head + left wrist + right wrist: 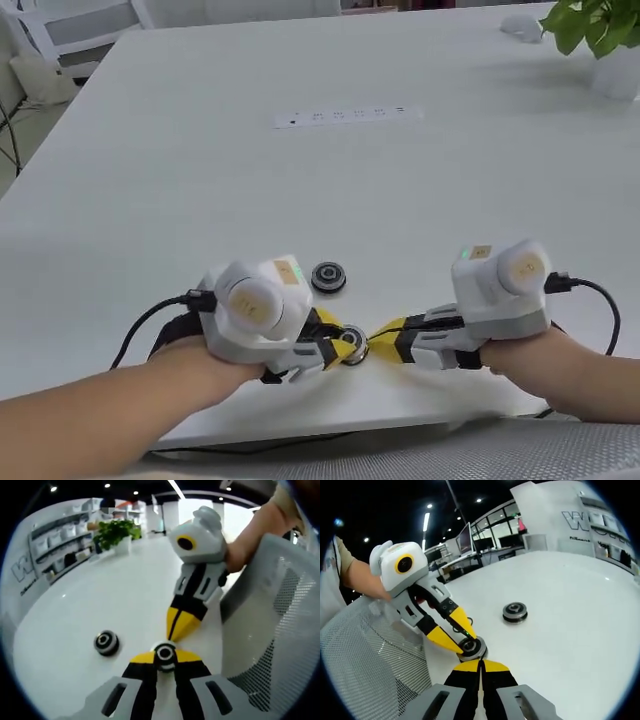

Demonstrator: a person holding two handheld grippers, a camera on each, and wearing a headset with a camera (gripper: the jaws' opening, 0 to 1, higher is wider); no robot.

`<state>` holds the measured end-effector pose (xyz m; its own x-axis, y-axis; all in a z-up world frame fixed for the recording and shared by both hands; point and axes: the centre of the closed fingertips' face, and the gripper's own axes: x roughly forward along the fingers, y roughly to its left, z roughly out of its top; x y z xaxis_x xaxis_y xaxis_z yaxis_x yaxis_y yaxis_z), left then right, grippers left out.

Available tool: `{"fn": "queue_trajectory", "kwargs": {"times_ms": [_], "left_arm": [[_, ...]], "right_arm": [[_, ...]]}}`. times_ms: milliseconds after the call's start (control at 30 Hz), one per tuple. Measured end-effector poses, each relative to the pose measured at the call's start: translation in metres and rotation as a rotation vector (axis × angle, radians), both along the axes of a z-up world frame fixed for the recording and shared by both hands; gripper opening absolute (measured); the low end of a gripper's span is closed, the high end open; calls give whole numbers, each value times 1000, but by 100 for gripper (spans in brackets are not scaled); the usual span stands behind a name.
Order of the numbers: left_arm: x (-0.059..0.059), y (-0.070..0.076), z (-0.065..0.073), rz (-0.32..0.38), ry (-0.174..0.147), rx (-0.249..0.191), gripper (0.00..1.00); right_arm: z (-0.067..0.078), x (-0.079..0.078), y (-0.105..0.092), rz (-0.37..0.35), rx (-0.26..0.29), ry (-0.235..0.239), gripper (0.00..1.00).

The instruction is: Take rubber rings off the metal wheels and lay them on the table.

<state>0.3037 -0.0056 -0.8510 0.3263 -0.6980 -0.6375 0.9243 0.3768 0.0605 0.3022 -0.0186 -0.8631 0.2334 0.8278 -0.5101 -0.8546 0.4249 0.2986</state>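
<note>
Left gripper (335, 352) is clamped on a metal wheel (352, 345), held just above the near edge of the white table (300, 180). Right gripper (378, 333) points at it from the opposite side, jaws pressed together, tips touching the wheel's rim. Can't tell if they pinch anything. The right gripper view gives the same contact. A second wheel (328, 277) lies flat on the table just beyond the left gripper, apart from both grippers.

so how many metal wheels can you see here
2. One wheel is clamped in the left gripper near the front edge of the table; the other wheel lies flat just beyond it.
</note>
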Motion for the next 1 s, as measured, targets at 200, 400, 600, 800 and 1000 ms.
{"fn": "queue_trajectory", "kwargs": {"times_ms": [200,400,600,800,1000], "left_arm": [[0,0,0,-1,-3,2,13],[-1,0,0,0,-7,4,13],[-2,0,0,-6,-15,13,12],[-2,0,0,-4,-16,20,12],[-2,0,0,-4,-21,24,12]], "right_arm": [[3,4,-2,-33,26,14,0],[6,4,0,-56,65,53,0],[10,4,1,-72,92,71,0],[11,3,1,-87,122,103,0],[12,2,3,-92,131,119,0]]}}
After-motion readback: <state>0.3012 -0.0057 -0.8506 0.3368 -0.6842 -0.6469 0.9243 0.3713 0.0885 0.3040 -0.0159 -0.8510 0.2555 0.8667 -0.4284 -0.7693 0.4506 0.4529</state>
